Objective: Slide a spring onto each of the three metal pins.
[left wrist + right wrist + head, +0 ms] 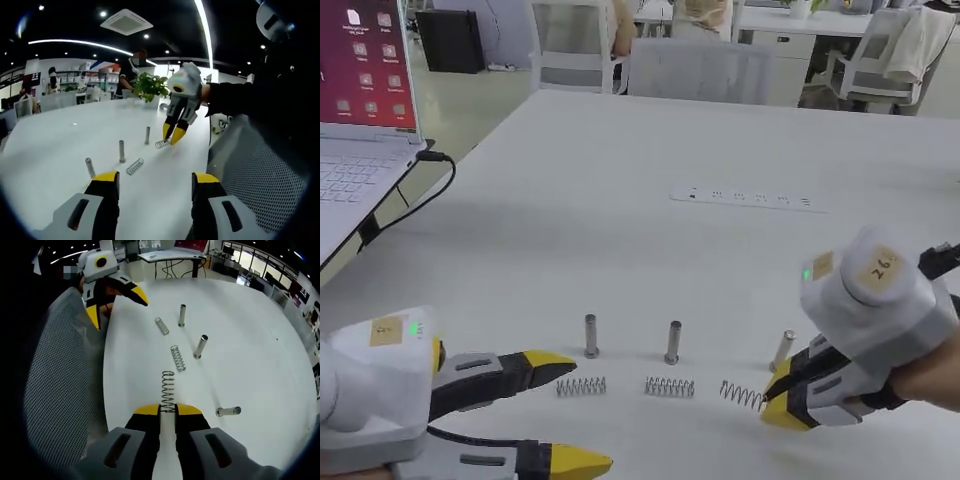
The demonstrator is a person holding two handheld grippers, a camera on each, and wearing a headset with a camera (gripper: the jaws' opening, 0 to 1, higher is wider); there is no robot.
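Springs, three, none on a pin. Left spring [581, 386] and middle spring [669, 386] lying flat on the white table [620, 230], each just in front of a pin and apart from it. Right spring [743, 395] pinched at one end, free end pointing toward the middle spring, low over the table; contact with the surface not possible to tell.

Pins, three, metal, in a row across the near part of the table. Left pin [591, 335] and middle pin [673, 342] upright on their bases. Right pin [783, 350] appearing to lean in the head view, just beside the right gripper's yellow tips; true tilt unclear.

Right gripper [777, 400]: at the right end of the row, jaws closed narrow on the near end of the right spring, coil sticking straight out ahead in the right gripper view.

Left gripper [578, 410]: at the near left, jaws spread wide, holding nothing, upper yellow tip near the left spring without touching it.

Other items: laptop [360, 110] open at the far left, screen lit, black cable [430, 190] plugged in at its side; white power strip [745, 197] further back on the table, well apart from the pins.
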